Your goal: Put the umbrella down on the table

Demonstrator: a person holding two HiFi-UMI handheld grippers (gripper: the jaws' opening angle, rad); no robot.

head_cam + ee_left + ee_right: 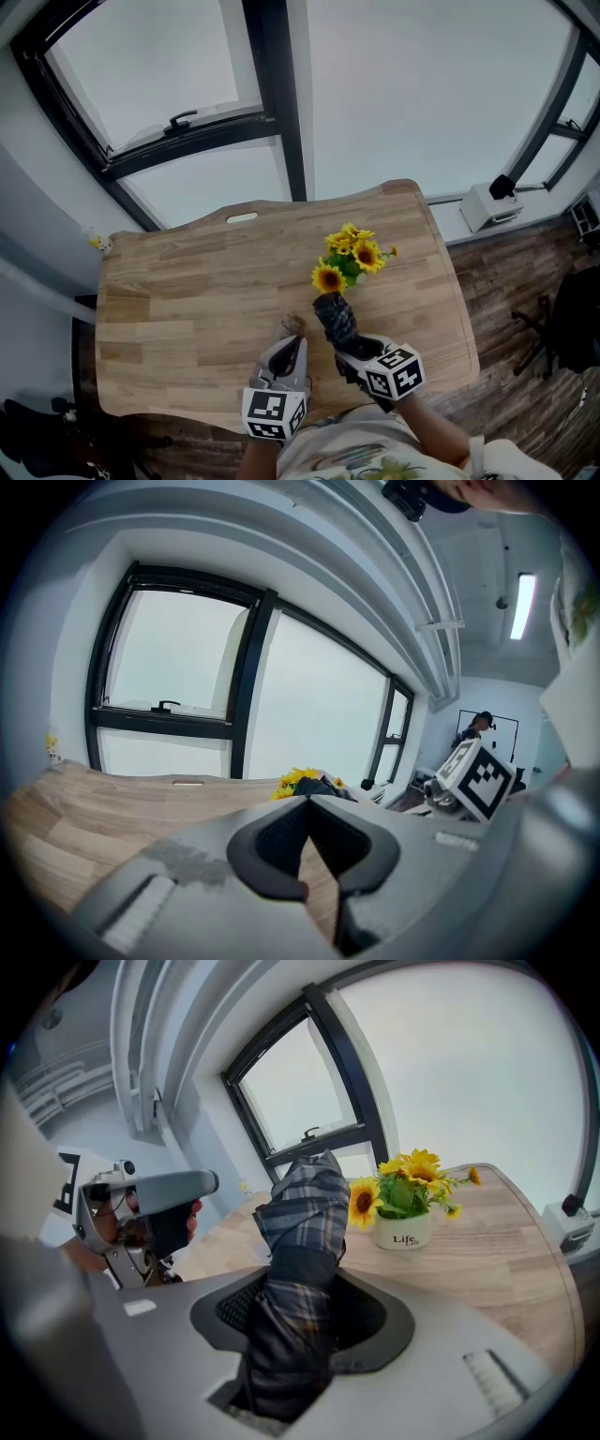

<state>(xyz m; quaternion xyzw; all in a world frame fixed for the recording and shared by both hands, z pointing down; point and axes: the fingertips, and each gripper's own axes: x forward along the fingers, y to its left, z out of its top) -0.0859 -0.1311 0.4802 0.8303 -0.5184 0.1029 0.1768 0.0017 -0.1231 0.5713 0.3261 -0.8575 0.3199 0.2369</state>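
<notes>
Right tool (302,1283) is clamped on the folded umbrella (298,1241). Its two jaws stand partly apart, with dark plaid fabric filling the gap between them and pressed by both pads. From the jaws the umbrella rises at a tilt, its bunched end leaning towards a white pot of sunflowers (403,1227).

From my head view, the right tool (349,349) sits near the front edge of the wooden counter (187,291). The umbrella (335,319) points away from me, over the wood. Its far end lies just short of the pot of sunflowers (349,258). I cannot tell whether any part of the umbrella touches the counter.

My left tool (307,803) has its jaws together at the tips, with nothing between them. Only a thin wedge of counter (56,827) shows through the gap behind the tips. In the head view the left tool (291,339) lies just beside the right one, on its left, also near the front edge. Beyond the counter is a large dark-framed window (272,94).
</notes>
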